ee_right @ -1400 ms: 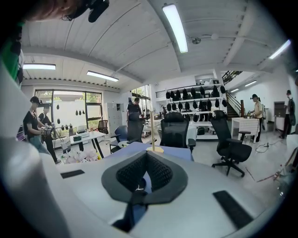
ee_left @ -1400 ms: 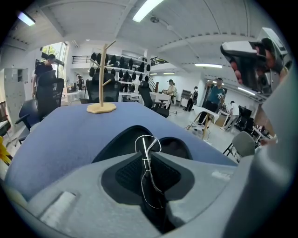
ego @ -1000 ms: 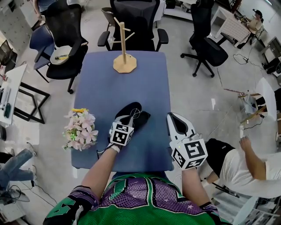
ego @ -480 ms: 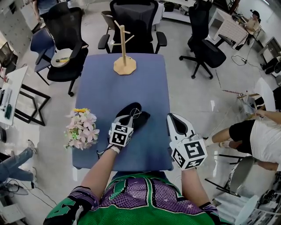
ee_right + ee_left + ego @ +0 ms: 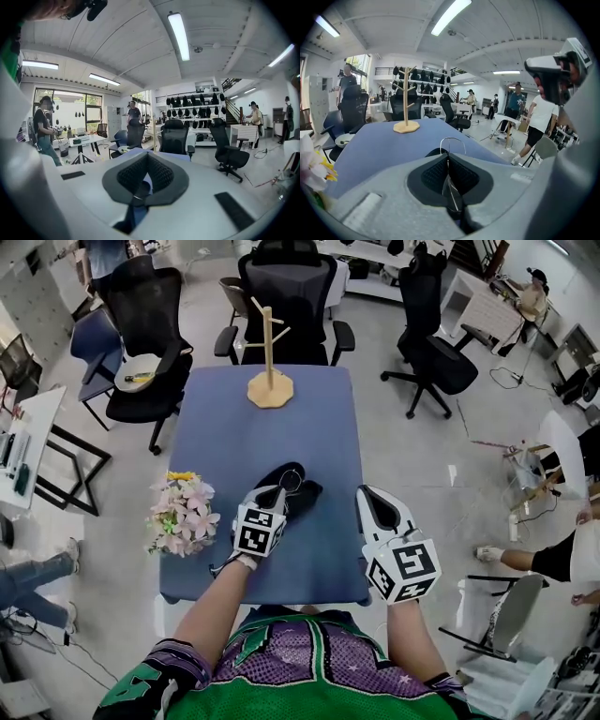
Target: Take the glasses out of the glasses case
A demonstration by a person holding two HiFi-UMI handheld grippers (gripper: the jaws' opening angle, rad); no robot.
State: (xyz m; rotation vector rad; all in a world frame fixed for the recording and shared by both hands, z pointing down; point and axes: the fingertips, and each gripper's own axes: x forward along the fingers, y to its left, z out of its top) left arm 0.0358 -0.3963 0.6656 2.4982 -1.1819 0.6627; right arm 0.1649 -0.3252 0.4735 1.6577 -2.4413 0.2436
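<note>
Left gripper [image 5: 278, 491] jaws pressed together, pinching thin wire-framed glasses [image 5: 451, 190]. Black oval glasses case [image 5: 307, 491] lay right at its tips on blue table [image 5: 262, 427]. Right gripper [image 5: 375, 507] closed, empty, well right of case.

Your left gripper [image 5: 279, 489] reached forward and a little to the right from your bare left forearm [image 5: 217, 601], its marker cube tilted up toward you. In the left gripper view its jaws were pressed together on the thin wire frame of the glasses [image 5: 453, 138], whose rim stood up just past the dark pads. Your right gripper [image 5: 365, 493] lay well apart from it, on the right side, pointing straight away from you with its marker cube nearest your body. Its jaws were closed pad to pad, with nothing between them in the right gripper view. Your right forearm [image 5: 410, 632] ran straight back to your chest, and both elbows were tucked near your torso.
</note>
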